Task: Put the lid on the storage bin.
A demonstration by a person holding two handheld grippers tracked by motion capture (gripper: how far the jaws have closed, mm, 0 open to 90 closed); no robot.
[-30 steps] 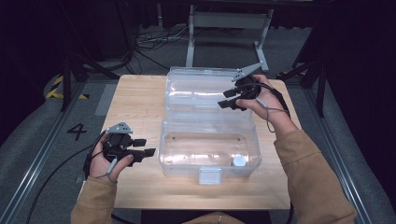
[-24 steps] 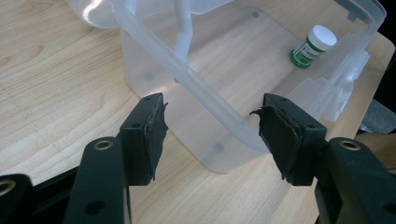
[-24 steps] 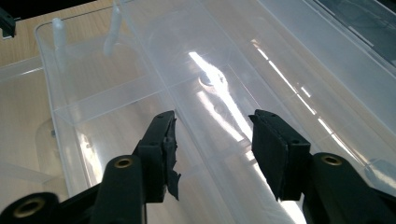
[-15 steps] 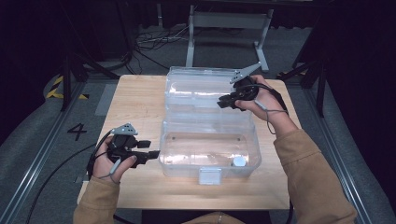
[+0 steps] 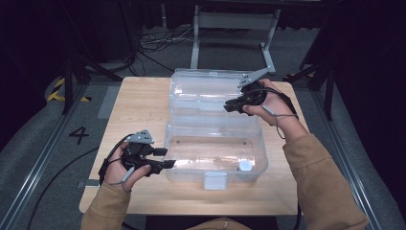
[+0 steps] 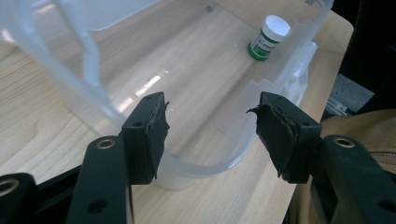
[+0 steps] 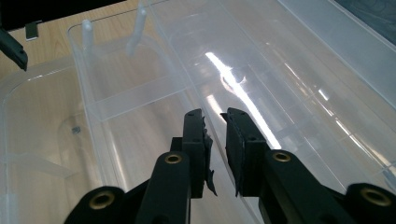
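Lid (image 5: 206, 88) of the clear storage box (image 5: 215, 171) lies folded back flat on the wooden table (image 5: 139, 110), behind the box and joined to it along the shared long edge – its long axis runs across the table from left to right, parallel to the box. The right gripper (image 5: 229, 108) is at the lid's right-hand end, and in the right gripper view its jaws have just been closing to a narrow gap with the lid's raised rim (image 7: 289, 70) running between them, so the right gripper (image 7: 215, 116) looks pinched on that rim. From there the box lies toward the person, so I'd judge that the lid would have to swing up and over on that long edge to close. The left gripper (image 5: 165, 158) stands at the box's near left corner, well apart from the lid; its jaws are wide, with the corner's curved rim (image 6: 201, 165) between them but not touched. A small white-capped bottle (image 6: 268, 37) stands inside the box at its near right – clear of both grippers.
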